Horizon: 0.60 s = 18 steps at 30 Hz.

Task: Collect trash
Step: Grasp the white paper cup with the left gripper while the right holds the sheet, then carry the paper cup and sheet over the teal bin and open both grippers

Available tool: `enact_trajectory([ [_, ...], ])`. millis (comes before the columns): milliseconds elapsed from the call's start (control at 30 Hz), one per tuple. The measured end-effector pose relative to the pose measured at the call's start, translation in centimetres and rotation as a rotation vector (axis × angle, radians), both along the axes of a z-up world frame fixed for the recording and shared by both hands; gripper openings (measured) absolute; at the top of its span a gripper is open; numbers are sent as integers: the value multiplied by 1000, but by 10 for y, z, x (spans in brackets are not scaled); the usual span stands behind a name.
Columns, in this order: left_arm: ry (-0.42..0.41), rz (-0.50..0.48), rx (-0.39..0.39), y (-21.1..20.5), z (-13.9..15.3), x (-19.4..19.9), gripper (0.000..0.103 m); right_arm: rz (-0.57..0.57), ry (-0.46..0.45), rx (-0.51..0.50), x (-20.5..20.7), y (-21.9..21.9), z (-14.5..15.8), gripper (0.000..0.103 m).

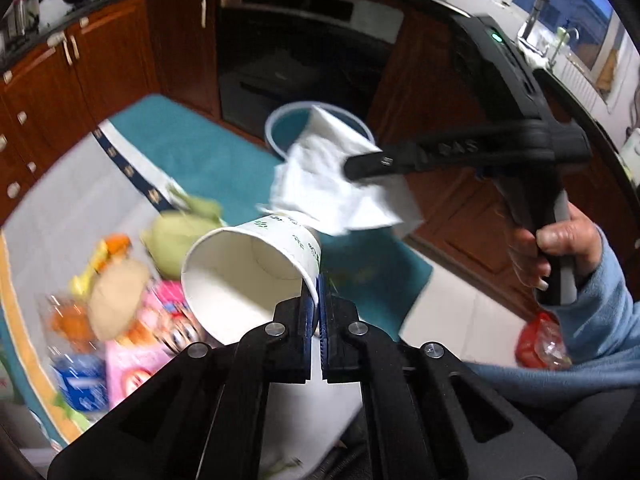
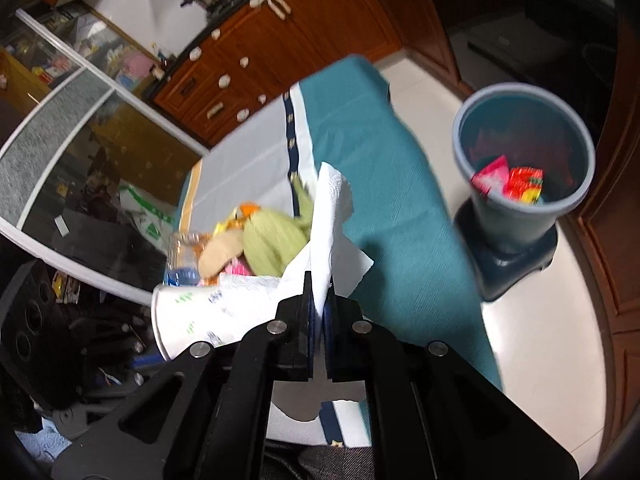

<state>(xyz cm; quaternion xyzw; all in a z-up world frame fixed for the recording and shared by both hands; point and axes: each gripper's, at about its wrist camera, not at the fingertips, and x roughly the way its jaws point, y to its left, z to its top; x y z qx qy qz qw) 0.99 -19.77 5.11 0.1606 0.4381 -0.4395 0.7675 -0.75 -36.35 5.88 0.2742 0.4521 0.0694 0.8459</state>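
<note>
A paper cup is held on its side by the left claw, whose jaws are pinched shut on one wall of the cup at the rim, one pad inside and one outside, so the open mouth faces the camera. The cup looks empty and very light; its thin wall is judged stiff enough to be carried this way but easy to crush or crease, and the rolled rim is the firmest place to grip (a grip lower on the wall would likely buckle it). A white paper towel is clamped in the closed right claw by a folded edge, the rest standing up and hanging loose; it is soft, limp and almost weightless, so it can be taken anywhere, though a small pinch may tear or slip. In the left wrist view the towel hangs just above and behind the cup, near it, contact not being clear. Below both, more litter is seen lying on a cloth of teal and white, blurred: wrappers, a clear bottle, something pale green. Beyond the cloth, on the pale floor, a blue-grey bin stands upright with bright wrappers already inside, well apart from both claws. Dark wooden cabinets are seen behind.
</note>
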Motion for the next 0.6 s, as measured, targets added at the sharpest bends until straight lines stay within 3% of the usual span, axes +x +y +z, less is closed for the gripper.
enact_trajectory([
  [200,-41,7,0,-43,17,34,3,-92,-62,-21,3,-48,24,4],
  [300,-40,-25,17,-86,15,52,3,-166,-70,-39,10,-86,26,4],
  [467,-18,-60,29,-154,0,76,3,-275,-44,-62,24,-143,13,4],
  [600,58,-70,48,-207,-26,102,3,-332,0,-100,45,-179,-7,4],
])
